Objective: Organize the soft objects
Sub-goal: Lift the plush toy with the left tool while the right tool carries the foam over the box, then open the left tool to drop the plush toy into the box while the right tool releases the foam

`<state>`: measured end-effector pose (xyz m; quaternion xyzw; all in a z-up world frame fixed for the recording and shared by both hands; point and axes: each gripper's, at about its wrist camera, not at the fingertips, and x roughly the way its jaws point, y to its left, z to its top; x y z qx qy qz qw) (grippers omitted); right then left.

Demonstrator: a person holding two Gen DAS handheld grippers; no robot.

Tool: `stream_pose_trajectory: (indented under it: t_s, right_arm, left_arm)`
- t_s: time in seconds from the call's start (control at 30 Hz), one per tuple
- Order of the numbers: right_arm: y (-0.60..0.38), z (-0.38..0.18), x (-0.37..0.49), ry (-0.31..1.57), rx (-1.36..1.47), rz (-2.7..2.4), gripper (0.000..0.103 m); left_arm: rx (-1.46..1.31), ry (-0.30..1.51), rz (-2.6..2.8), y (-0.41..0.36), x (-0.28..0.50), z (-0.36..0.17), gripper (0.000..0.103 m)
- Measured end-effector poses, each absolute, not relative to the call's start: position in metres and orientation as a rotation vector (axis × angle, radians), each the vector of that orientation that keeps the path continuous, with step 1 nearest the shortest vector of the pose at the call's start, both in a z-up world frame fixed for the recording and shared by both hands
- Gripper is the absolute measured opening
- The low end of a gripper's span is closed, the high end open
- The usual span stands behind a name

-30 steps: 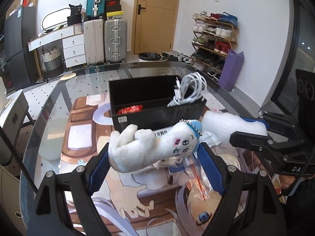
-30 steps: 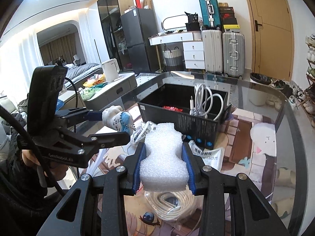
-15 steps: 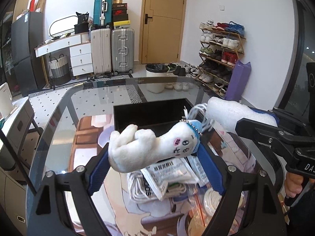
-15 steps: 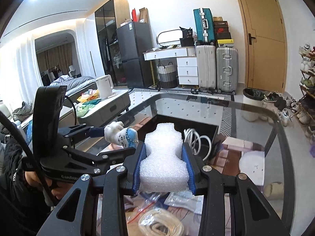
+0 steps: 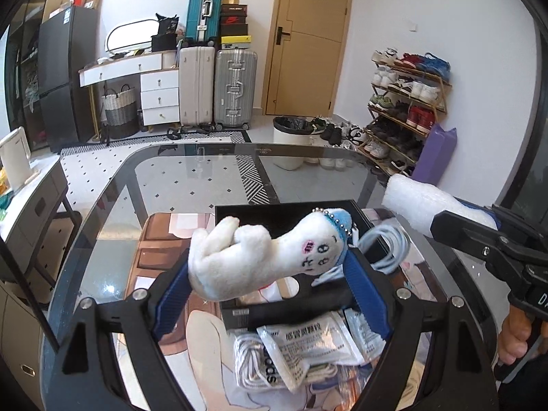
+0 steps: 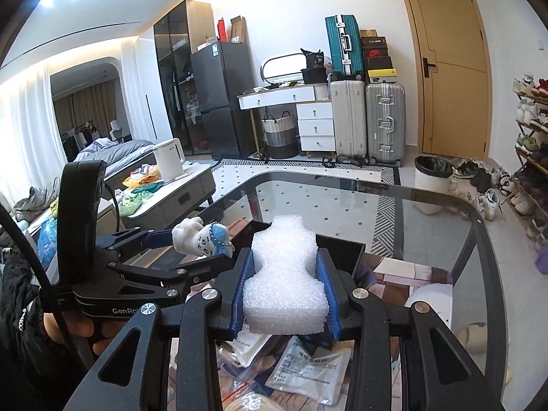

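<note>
Above the glass-topped counter (image 5: pixel 191 185) strewn with packets, the left tool (image 5: pixel 270 274) clamps a white plush toy (image 5: pixel 260 257) mid-frame and the right tool (image 6: pixel 286 291) pinches a white foam block (image 6: pixel 284 274), both seemingly in transit; next comes lowering them into the black plastic box (image 5: pixel 284 212).

Both wrist views overlook the black bin (image 5: pixel 274 215).
</note>
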<state>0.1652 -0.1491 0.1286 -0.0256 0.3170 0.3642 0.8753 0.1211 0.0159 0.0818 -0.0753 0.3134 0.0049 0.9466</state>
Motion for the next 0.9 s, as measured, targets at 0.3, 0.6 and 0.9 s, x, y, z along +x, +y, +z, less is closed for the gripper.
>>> stream_pose_trajectory:
  t_s: [0.3,0.6,0.9]
  right_arm:
    - [-0.142,0.131,0.179,0.675,-0.059,0.749,0.037]
    - [-0.134,0.122,0.202,0.72,-0.058,0.738,0.037]
    - [-0.125,0.124,0.211,0.697,-0.06,0.742,0.052]
  left_arm:
    - [-0.182,0.655,0.007,0.018,0.139,0.078,0.085]
    - [-0.177,0.682,0.014,0.017,0.151,0.068,0.085]
    - [-0.173,0.699,0.019,0.017,0.154,0.065,0.087]
